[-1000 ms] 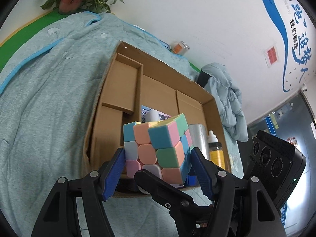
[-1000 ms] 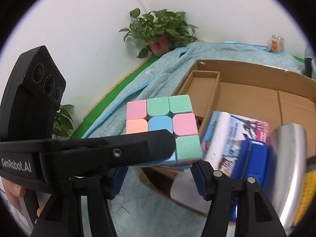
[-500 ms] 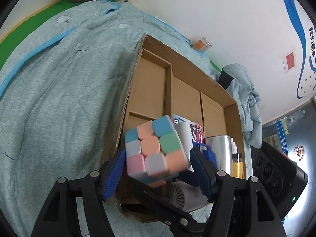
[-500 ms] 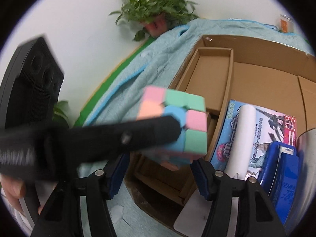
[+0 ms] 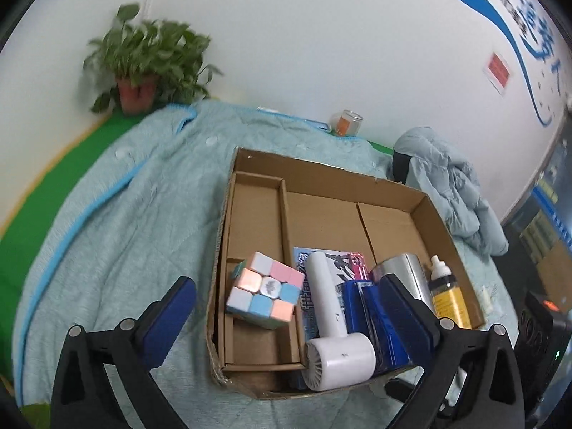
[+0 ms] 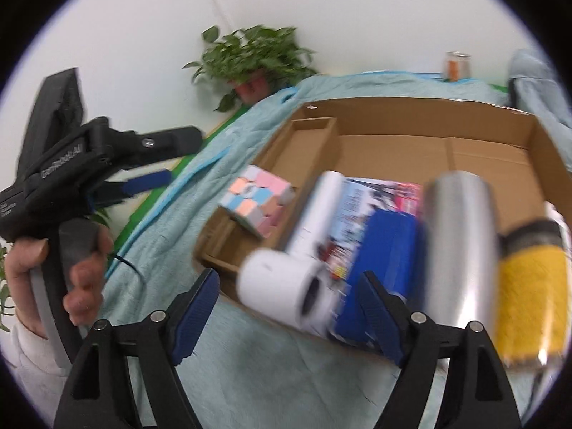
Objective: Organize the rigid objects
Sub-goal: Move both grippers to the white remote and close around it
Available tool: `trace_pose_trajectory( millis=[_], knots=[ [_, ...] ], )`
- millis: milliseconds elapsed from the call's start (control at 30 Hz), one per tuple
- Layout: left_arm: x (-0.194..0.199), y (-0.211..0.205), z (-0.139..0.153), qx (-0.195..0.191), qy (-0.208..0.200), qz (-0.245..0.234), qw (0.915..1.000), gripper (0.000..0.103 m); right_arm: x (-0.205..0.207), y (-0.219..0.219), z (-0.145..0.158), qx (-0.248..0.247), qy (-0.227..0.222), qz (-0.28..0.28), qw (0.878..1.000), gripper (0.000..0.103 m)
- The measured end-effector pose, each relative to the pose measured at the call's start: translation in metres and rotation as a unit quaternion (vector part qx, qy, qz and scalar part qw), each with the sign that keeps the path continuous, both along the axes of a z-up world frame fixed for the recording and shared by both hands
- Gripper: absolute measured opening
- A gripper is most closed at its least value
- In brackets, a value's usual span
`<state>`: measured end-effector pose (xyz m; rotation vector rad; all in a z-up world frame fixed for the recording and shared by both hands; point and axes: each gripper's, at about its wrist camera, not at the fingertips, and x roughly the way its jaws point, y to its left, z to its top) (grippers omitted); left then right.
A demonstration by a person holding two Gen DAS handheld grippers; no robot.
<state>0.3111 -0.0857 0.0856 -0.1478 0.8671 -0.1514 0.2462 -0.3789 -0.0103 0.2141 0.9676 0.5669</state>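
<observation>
Puzzle cube (image 5: 265,294) ahead of my left tool (image 5: 286,307), both tools' jaws opening, empty; cube light, rigid, smooth: I grip opposite flat faces.

the left tool (image 6: 143,182) bears "genrobot.ai" on its black body; other print is unreadable.

A pale teal quilt (image 5: 118,221) covers the surface, with green (image 5: 53,182) showing at its nine o'clock edge. On the quilt sits an open cardboard box (image 5: 321,173). At twelve o'clock stands a small jar (image 5: 346,123); at ten o'clock a potted plant (image 5: 143,68); at two o'clock a crumpled jacket (image 5: 450,193).
</observation>
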Motion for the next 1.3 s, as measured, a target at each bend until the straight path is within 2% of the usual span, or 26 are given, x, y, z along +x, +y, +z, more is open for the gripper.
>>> trace_pose_trajectory(
  millis=[67, 100, 133, 167, 200, 267, 300, 333, 367, 400, 467, 600, 767, 833, 900, 1000, 1033, 1067, 1200, 1300],
  knots=[
    [-0.012, -0.011, 0.006, 0.006, -0.015, -0.003, 0.9999, 0.098, -0.005, -0.013, -0.002, 0.007, 0.001, -0.016, 1.000, 0.080],
    [-0.018, -0.016, 0.007, 0.005, -0.019, -0.003, 0.9998, 0.074, -0.008, -0.020, -0.002, 0.010, 0.001, -0.023, 1.000, 0.079],
    [-0.024, -0.023, 0.008, 0.009, -0.019, -0.011, 0.9997, 0.033, -0.013, -0.027, -0.001, 0.009, -0.006, -0.028, 1.000, 0.067],
    [-0.028, -0.031, 0.008, 0.020, -0.014, -0.022, 0.9995, 0.014, -0.016, -0.030, 0.000, 0.000, -0.012, -0.032, 0.999, 0.041],
    [-0.034, -0.041, 0.008, 0.040, -0.012, -0.026, 0.9988, 0.002, -0.016, -0.032, 0.002, -0.010, -0.016, -0.034, 0.999, 0.033],
    [-0.048, -0.053, 0.011, 0.045, -0.032, -0.025, 0.9981, 0.005, -0.024, -0.043, 0.006, -0.016, -0.028, -0.041, 0.999, 0.031],
    [-0.054, -0.060, 0.013, 0.043, -0.043, -0.029, 0.9977, 0.023, -0.029, -0.049, 0.008, -0.017, -0.037, -0.044, 0.998, 0.032],
    [-0.060, -0.064, 0.015, 0.043, -0.049, -0.031, 0.9974, 0.070, -0.032, -0.054, 0.010, -0.023, -0.042, -0.047, 0.998, 0.045],
    [-0.066, -0.068, 0.017, 0.044, -0.055, -0.025, 0.9972, 0.098, -0.035, -0.061, 0.010, -0.026, -0.046, -0.053, 0.997, 0.074],
    [-0.077, -0.071, 0.020, 0.038, -0.078, -0.010, 0.9962, 0.100, -0.035, -0.064, 0.008, -0.022, -0.049, -0.056, 0.997, 0.086],
    [-0.085, -0.078, 0.019, 0.029, -0.089, -0.016, 0.9955, 0.102, -0.040, -0.087, 0.001, -0.013, -0.041, -0.077, 0.996, 0.088],
    [-0.095, -0.098, -0.001, 0.032, -0.049, -0.036, 0.9976, 0.102, -0.048, -0.138, -0.025, -0.033, 0.006, -0.127, 0.991, 0.088],
    [-0.110, -0.121, -0.037, 0.011, 0.000, -0.059, 0.9982, 0.102, -0.054, -0.198, -0.065, -0.093, 0.072, -0.202, 0.972, 0.088],
    [-0.116, -0.131, -0.050, 0.002, 0.017, -0.066, 0.9977, 0.102, -0.057, -0.207, -0.074, -0.127, 0.074, -0.214, 0.966, 0.088],
    [-0.119, -0.139, -0.058, -0.002, 0.030, -0.073, 0.9969, 0.102, -0.056, -0.208, -0.090, -0.155, 0.100, -0.208, 0.961, 0.087],
    [-0.126, -0.152, -0.063, -0.007, 0.035, -0.088, 0.9955, 0.102, -0.060, -0.200, -0.092, -0.172, 0.075, -0.195, 0.963, 0.084],
    [-0.129, -0.156, -0.063, -0.009, 0.036, -0.094, 0.9948, 0.102, -0.063, -0.197, -0.089, -0.178, 0.064, -0.196, 0.962, 0.072],
    [-0.131, -0.158, -0.063, -0.012, 0.038, -0.100, 0.9942, 0.102, -0.064, -0.195, -0.087, -0.179, 0.062, -0.196, 0.962, 0.065],
    [-0.134, -0.166, -0.069, -0.033, 0.068, -0.134, 0.9881, 0.101, -0.078, -0.177, -0.081, -0.166, 0.066, -0.158, 0.971, 0.065],
    [-0.139, -0.163, -0.086, -0.090, 0.119, -0.147, 0.9778, 0.098, -0.102, -0.141, -0.073, -0.113, 0.078, -0.092, 0.986, 0.065]
  ],
)
